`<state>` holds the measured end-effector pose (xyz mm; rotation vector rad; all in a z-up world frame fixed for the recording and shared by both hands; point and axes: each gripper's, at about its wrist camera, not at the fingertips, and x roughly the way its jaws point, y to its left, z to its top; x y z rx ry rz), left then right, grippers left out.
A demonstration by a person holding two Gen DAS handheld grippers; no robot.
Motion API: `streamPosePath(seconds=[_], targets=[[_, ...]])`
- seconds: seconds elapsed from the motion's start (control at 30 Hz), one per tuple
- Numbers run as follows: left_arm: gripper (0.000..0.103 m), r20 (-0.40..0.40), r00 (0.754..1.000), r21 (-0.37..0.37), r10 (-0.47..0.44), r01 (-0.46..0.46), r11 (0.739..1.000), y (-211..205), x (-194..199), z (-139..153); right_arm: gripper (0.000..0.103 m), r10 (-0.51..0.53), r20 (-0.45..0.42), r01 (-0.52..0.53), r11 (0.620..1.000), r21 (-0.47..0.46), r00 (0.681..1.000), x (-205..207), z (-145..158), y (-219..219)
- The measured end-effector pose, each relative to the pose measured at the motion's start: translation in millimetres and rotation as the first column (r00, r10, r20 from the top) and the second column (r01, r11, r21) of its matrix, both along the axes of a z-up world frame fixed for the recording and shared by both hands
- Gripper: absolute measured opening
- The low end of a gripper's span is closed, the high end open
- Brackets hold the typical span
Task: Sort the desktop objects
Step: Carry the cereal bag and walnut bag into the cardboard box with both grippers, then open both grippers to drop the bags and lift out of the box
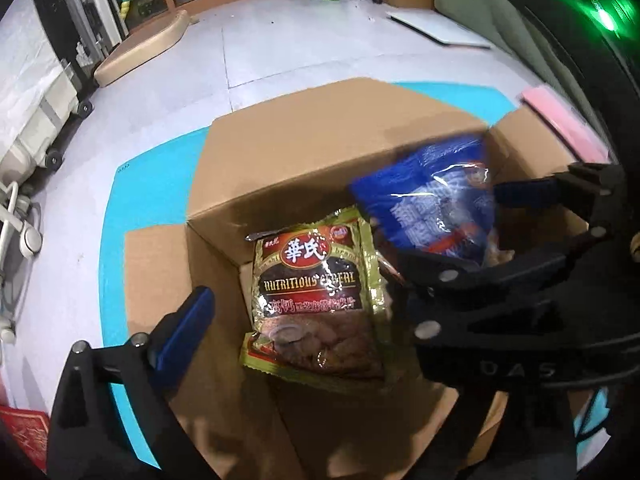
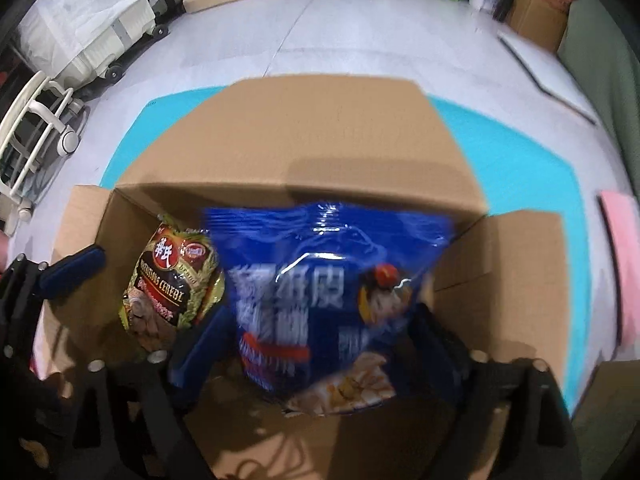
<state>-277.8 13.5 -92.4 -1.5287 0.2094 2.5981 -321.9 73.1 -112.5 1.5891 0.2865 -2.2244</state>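
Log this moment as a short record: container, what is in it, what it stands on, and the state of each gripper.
container: open cardboard box, flaps folded outward
contents: gold and red cereal packet on the left side; blue snack bag on the right, blurred
surface: turquoise mat on a grey floor
left gripper: open, over the cereal packet, pads clear of it
right gripper: open, the blue snack bag between its fingers, no pad seen pressing on it
beside box: pink item, on the right

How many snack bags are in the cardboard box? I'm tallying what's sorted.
2: a gold cereal bag lying at the left of the cardboard box, and a blue bag to its right. More may lie hidden underneath.
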Motion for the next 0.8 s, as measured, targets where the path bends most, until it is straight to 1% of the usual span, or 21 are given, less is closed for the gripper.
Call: streamPosePath(seconds=[0.03, 0.07, 0.13, 0.17, 0.37, 0.53, 0.6, 0.8], targets=[[0.103, -0.001, 1.000, 0.004, 0.003, -0.003, 1.000, -0.7, 0.2, 2.6, 0.103, -0.006, -0.015, 0.006, 1.000, 0.003, 1.000, 0.1, 3.0, 2.5], [0.103, -0.004, 1.000, -0.001, 0.002, -0.002, 1.000, 0.1, 0.4, 5.4, 0.103, -0.010, -0.021, 0.010, 1.000, 0.000, 1.000, -0.2, 6.2, 5.3], [0.103, -0.017, 1.000, -0.012, -0.012, 0.012, 1.000, 3.4, 2.6, 11.6, 0.103, -0.005, -0.006, 0.005, 0.999, -0.045, 1.000, -0.6, 12.4, 9.8], [0.103, -0.021, 1.000, -0.015, -0.019, 0.018, 1.000, 5.5, 3.8, 14.5, 0.103, -0.006, -0.004, 0.006, 0.999, -0.048, 1.000, 0.2, 15.2, 11.2], [0.103, -0.039, 0.999, -0.026, -0.036, 0.035, 0.999, 15.1, 16.3, 35.1, 0.103, -0.001, -0.031, 0.000, 0.999, -0.038, 1.000, 12.1, 32.8, 16.6], [0.103, -0.050, 0.998, -0.006, -0.026, 0.026, 1.000, 12.5, 27.7, 54.3, 0.103, -0.013, -0.036, 0.011, 0.998, -0.068, 0.999, 20.6, 49.3, 23.9], [0.103, -0.040, 0.999, 0.018, -0.016, 0.017, 1.000, 9.9, 30.6, 60.0, 0.103, -0.016, -0.044, 0.012, 0.997, -0.077, 0.999, 26.4, 58.3, 26.0], [0.103, -0.042, 0.999, 0.027, -0.005, 0.006, 1.000, 8.1, 43.4, 76.2, 0.103, 0.001, -0.067, -0.005, 0.998, -0.062, 0.998, 42.3, 78.8, 24.9]])
